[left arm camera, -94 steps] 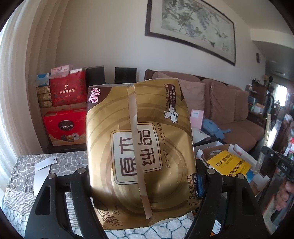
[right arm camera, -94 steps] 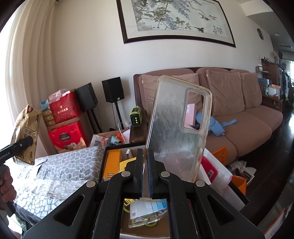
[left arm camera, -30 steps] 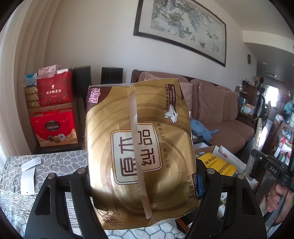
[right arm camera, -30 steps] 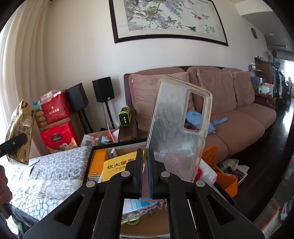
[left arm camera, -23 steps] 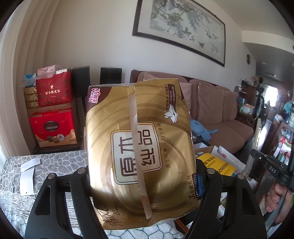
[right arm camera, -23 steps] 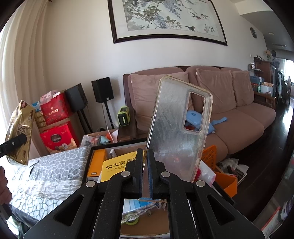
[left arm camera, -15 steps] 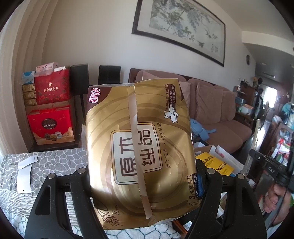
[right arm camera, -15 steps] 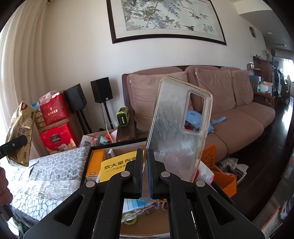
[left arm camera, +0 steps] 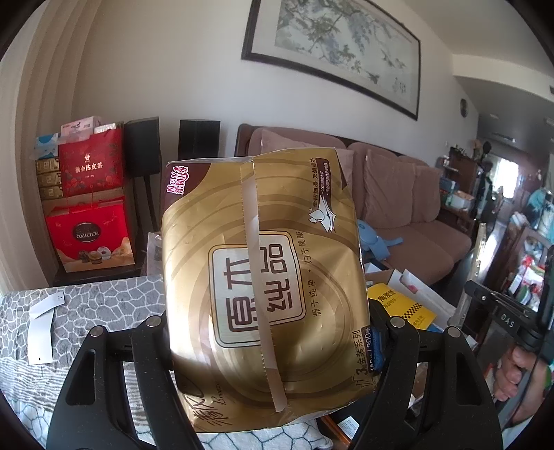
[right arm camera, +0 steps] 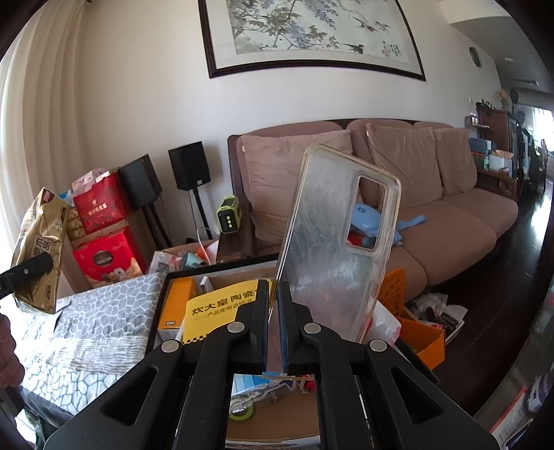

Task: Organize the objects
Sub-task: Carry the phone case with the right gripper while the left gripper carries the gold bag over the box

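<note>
black box (right arm camera: 157, 313) holding yellow booklet (right arm camera: 218, 311)

Both views are fisheye, each looking forward along its own gripper's fingers, level into the room toward the wall. In the left wrist view the tissue pack (left arm camera: 263, 287) sits close and fills the centre. In the right wrist view the phone case (right arm camera: 337, 242) stands close. Both views share the sofa (left arm camera: 415, 214), painting (right arm camera: 311, 31), red boxes (left arm camera: 90, 232) and yellow booklet (right arm camera: 221, 308).
</note>
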